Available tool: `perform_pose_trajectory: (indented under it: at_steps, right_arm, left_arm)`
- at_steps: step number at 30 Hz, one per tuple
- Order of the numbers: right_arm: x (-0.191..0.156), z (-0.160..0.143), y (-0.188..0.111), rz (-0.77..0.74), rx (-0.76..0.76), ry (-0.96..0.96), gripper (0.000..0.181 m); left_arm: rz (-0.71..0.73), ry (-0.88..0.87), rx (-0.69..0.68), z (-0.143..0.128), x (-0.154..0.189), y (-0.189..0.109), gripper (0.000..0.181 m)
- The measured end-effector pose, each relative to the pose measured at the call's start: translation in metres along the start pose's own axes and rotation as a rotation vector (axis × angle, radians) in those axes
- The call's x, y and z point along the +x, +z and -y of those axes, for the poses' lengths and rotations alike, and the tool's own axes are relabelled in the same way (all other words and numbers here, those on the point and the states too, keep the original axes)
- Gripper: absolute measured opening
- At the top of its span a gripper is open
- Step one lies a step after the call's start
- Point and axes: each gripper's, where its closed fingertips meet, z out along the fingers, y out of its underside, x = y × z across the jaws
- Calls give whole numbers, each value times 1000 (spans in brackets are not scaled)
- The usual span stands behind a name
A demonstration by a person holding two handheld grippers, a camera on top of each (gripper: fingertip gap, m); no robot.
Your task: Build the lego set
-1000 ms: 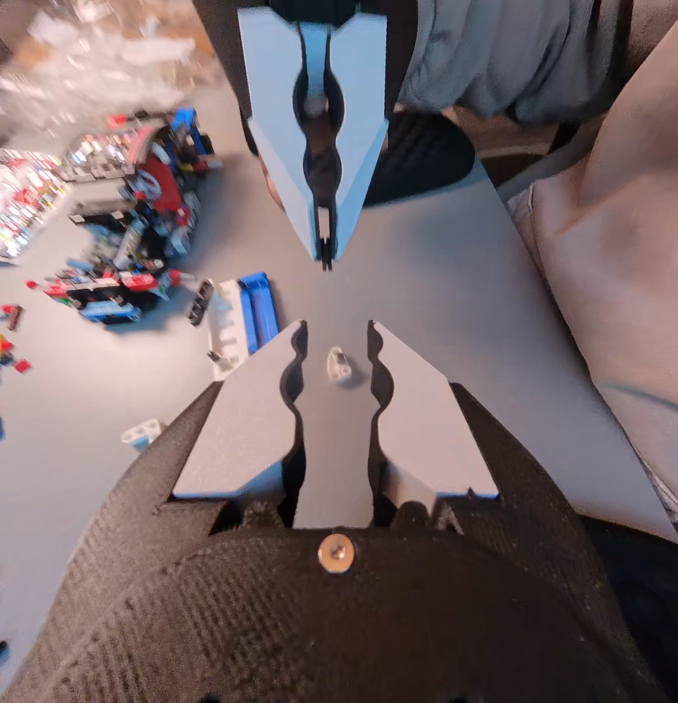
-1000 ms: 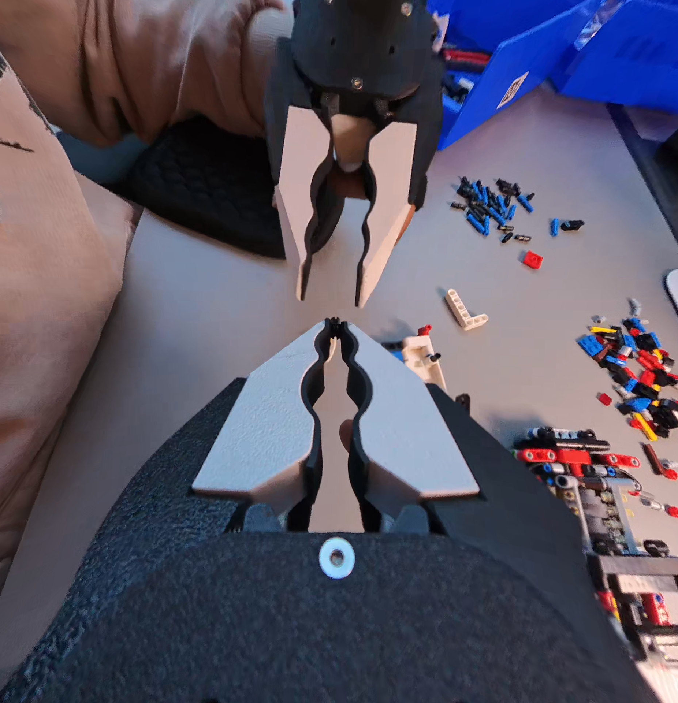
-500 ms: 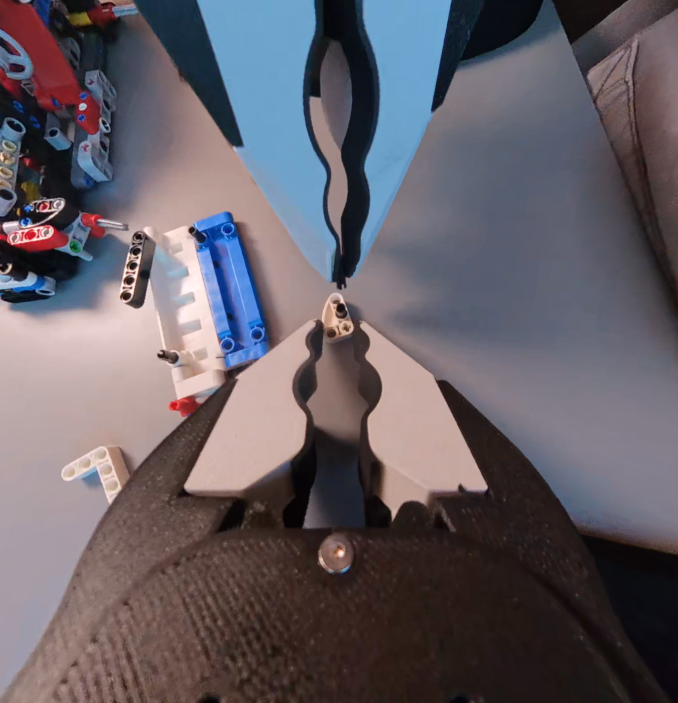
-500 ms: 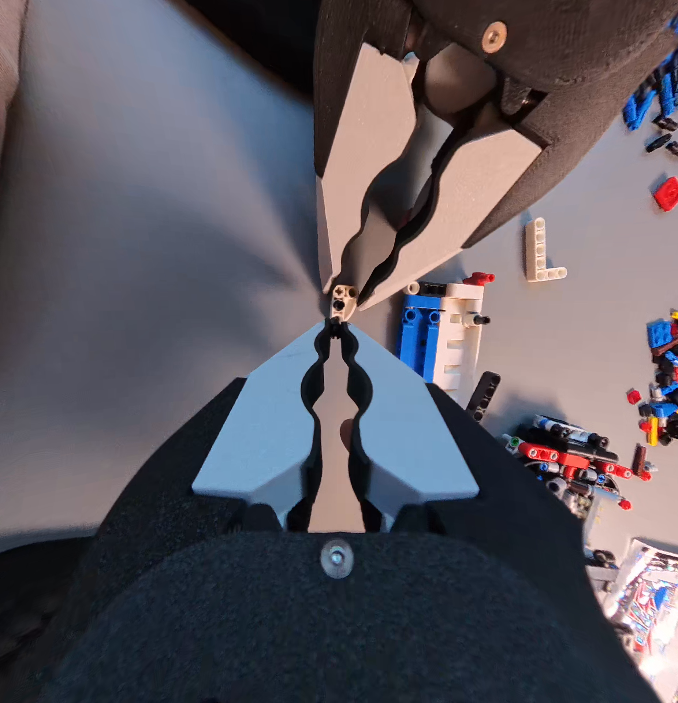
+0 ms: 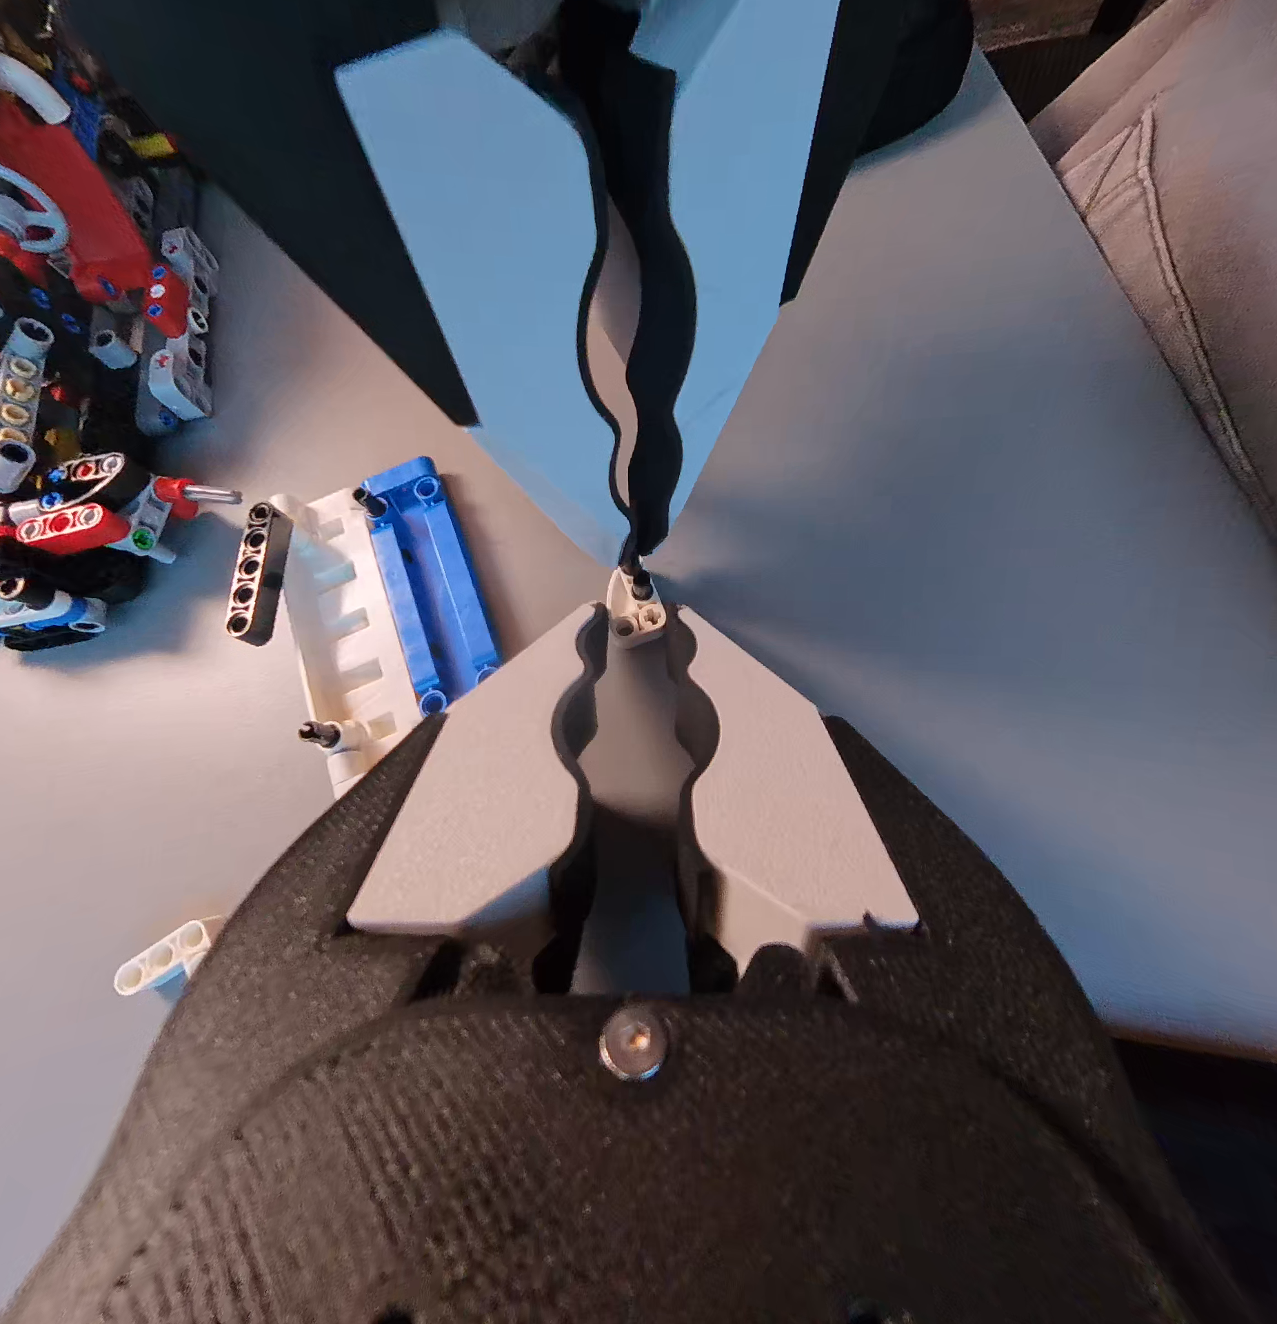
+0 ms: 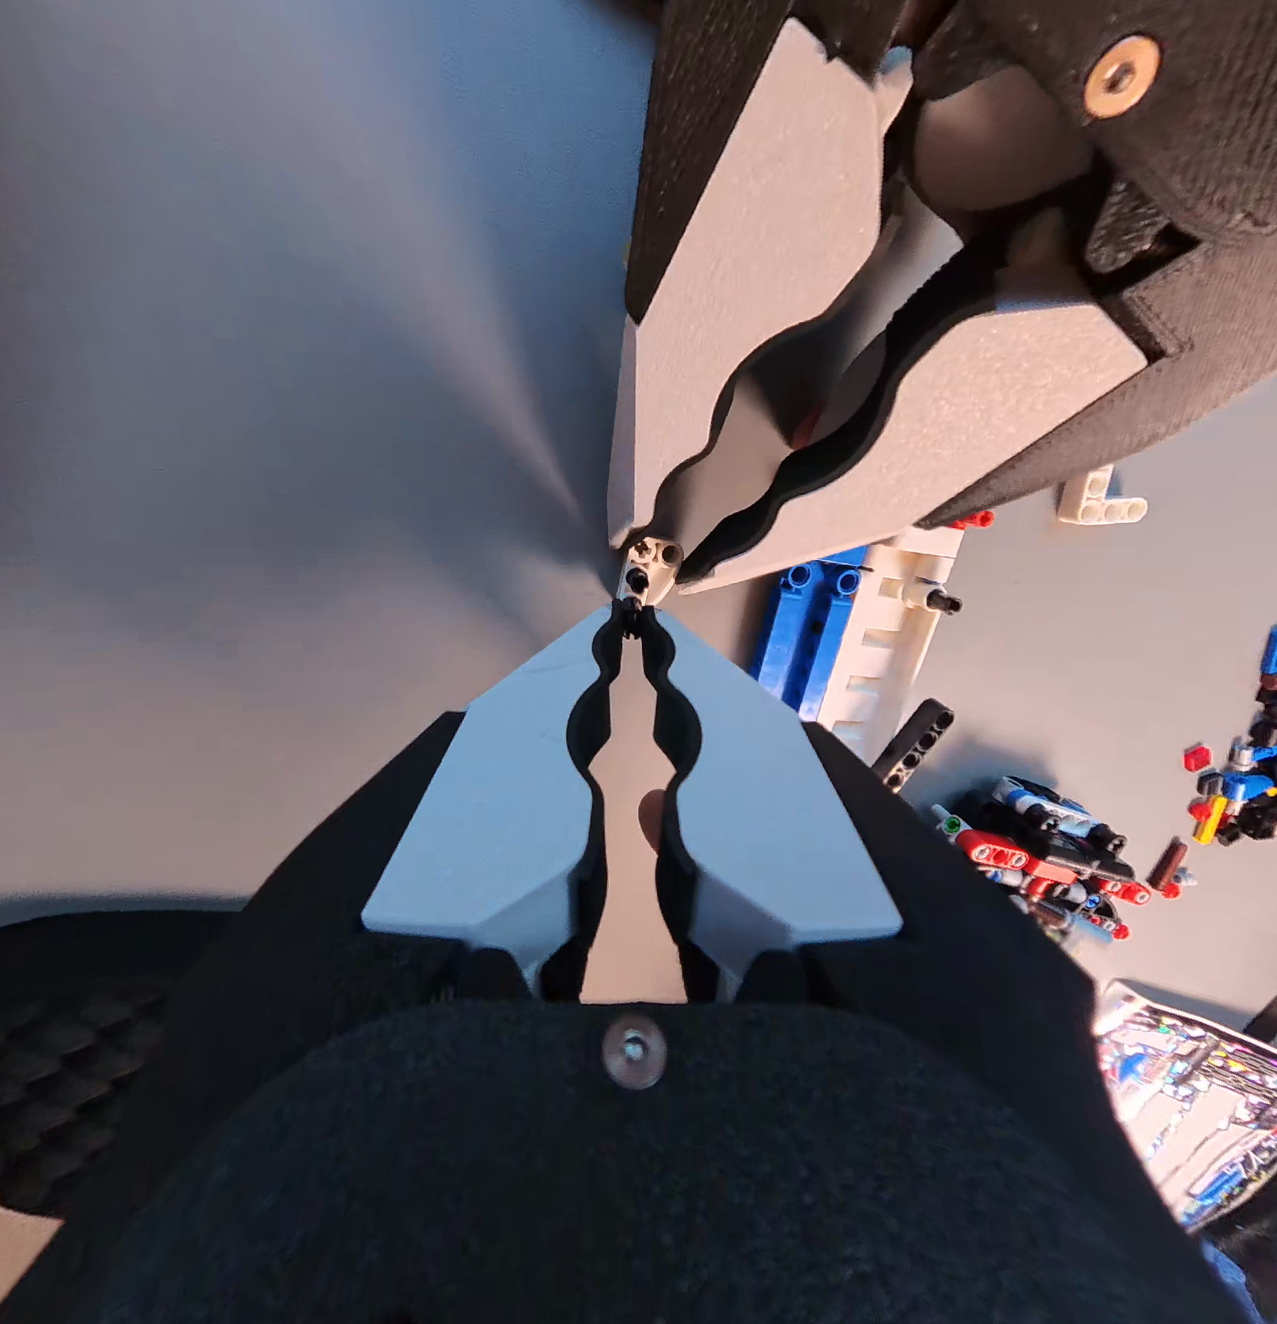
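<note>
Since 1 second ago my left gripper (image 5: pixel 636 622) is clamping the white connector (image 5: pixel 635 617) while my right gripper (image 6: pixel 632 611), closed on a black pin (image 6: pixel 633 604), is pressing it in; next needs straight pushing.

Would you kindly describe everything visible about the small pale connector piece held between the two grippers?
The connector piece is small, off-white, smooth plastic, roughly teardrop-shaped, with a cross-shaped hole, a round hole and a black pin entering its narrow end. The left gripper pinches its wide end above the grey table; the right gripper, shut, holds the pin.
</note>
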Motion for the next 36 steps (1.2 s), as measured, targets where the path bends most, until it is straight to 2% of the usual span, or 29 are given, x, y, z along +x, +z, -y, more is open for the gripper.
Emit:
perform_pose_trajectory:
  at_steps: [21,36]
  right_arm:
    - [0,1,2,77,-90,-43,2]
    - [0,4,5,57,-18,31,3]
  left_arm:
    - [-25,-25,0,0,-1,0,14]
    - [-39,-43,1,-1,0,0,14]
